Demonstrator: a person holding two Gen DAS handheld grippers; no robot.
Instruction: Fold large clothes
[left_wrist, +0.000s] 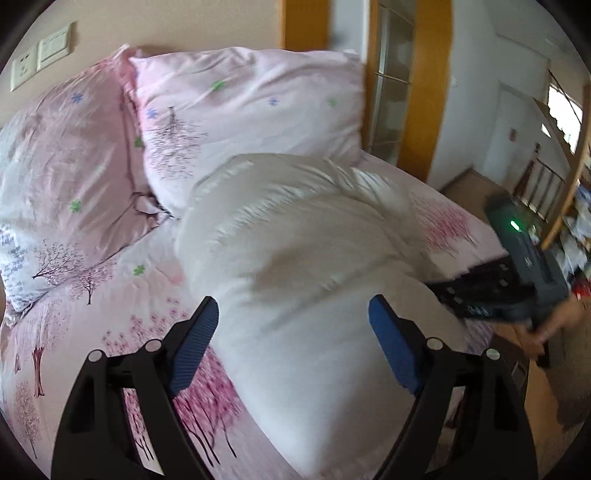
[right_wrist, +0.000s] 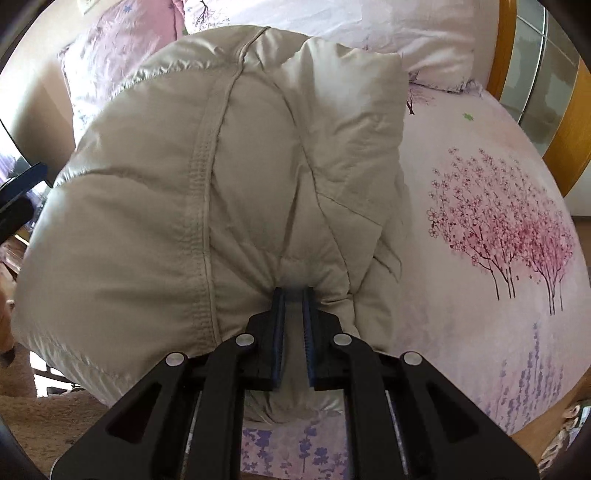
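A puffy cream-white padded jacket (left_wrist: 295, 251) lies bunched on the pink floral bed; it fills the right wrist view (right_wrist: 155, 206). My left gripper (left_wrist: 293, 314) is open and empty, its blue pads either side of the jacket's near end, just above it. My right gripper (right_wrist: 293, 295) is shut on a pinch of the jacket's fabric at its near edge. The right gripper's body also shows in the left wrist view (left_wrist: 524, 258), at the jacket's right side. One blue finger of the left gripper shows at the left edge of the right wrist view (right_wrist: 22, 184).
The bed sheet (right_wrist: 480, 184) is pink with cherry-tree prints. Two pink pillows (left_wrist: 240, 110) (left_wrist: 62, 155) lean against the wall at the head. A wooden door frame (left_wrist: 424, 92) stands beyond the bed. The floor (right_wrist: 48, 417) lies off the bed's near edge.
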